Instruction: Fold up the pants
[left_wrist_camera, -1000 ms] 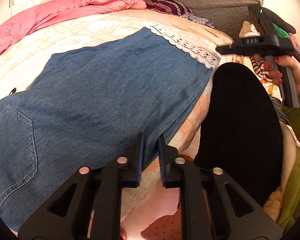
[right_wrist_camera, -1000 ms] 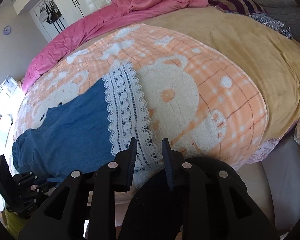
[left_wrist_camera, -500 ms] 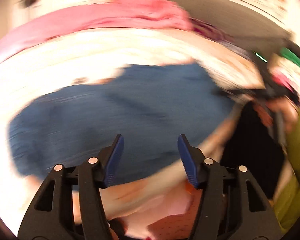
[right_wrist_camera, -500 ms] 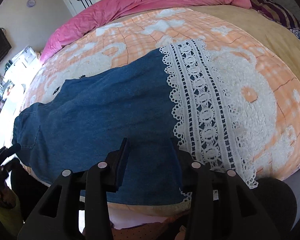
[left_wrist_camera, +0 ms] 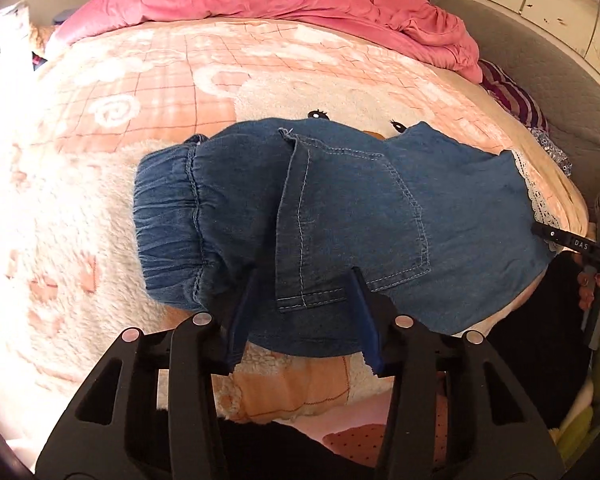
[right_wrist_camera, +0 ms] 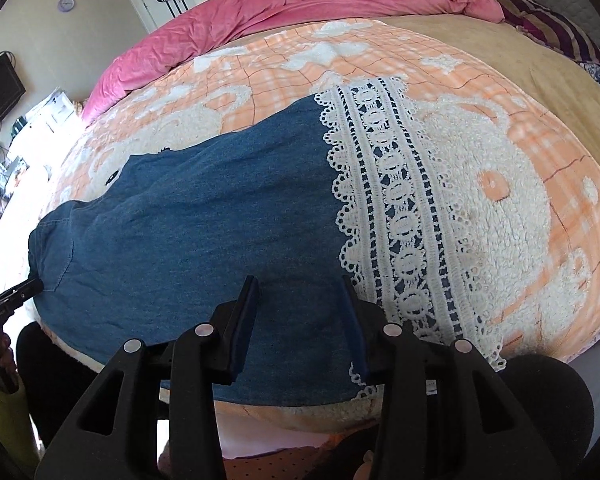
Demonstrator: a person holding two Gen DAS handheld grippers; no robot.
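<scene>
Both fisheye views are bright with daylight and sharp, with no motion blur. In the left wrist view, glare from the left washes out the blanket (left_wrist_camera: 60, 208) almost to white. The right wrist view is more evenly lit, overexposed only at its far left edge. Straight lines bulge strongly, and dark vignetting rings each frame's corners.
</scene>
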